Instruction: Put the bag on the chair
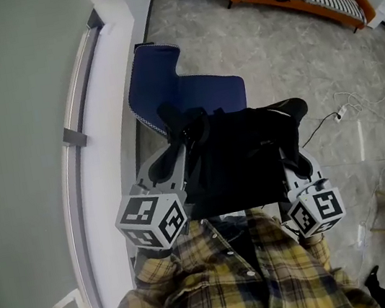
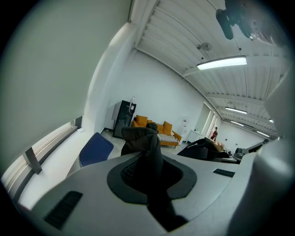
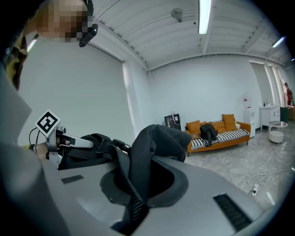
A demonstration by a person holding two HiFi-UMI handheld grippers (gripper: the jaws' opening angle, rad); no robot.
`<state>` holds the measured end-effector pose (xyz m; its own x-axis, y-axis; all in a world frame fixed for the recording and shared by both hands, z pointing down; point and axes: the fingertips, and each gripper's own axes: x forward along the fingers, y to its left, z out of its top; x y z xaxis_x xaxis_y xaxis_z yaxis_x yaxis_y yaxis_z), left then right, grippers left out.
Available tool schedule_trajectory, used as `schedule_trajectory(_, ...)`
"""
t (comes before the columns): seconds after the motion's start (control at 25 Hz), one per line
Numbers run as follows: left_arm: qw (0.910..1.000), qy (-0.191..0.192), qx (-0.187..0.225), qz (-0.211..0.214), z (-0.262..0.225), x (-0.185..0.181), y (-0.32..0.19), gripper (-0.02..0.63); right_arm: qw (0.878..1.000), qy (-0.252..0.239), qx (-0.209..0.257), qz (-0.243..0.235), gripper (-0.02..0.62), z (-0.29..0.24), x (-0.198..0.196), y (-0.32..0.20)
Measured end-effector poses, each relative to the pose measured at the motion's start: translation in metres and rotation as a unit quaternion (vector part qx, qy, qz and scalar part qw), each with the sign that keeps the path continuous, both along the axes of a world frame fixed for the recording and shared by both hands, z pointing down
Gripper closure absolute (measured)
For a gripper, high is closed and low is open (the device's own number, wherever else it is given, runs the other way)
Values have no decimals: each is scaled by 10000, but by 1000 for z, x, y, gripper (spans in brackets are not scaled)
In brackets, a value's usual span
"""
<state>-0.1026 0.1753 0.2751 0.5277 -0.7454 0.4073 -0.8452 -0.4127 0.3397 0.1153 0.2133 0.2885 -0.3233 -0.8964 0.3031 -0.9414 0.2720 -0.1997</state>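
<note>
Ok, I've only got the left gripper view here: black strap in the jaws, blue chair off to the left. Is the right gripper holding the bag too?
Observer: Yes. The right gripper view shows the right gripper shut on a black strap of the bag.
Operator: Is the bag on the chair?
Observer: Not that I can see. In the head view it is held up between the right gripper and the left gripper, with the chair just beyond it.
Operator: Anything on the floor nearby?
Observer: A white power strip lies to the right of the chair in the head view.
</note>
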Motion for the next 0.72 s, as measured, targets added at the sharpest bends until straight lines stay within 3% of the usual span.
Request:
schedule_trajectory(0.32,9997,59,-38,246,-1,-10,-82,554,9998,30,-2,212,560,-6,-11,-74)
schedule_trajectory(0.72,9985,91,-178,510,11,-20,-127,555,9986,58,-170,497,560,4,-17,-119)
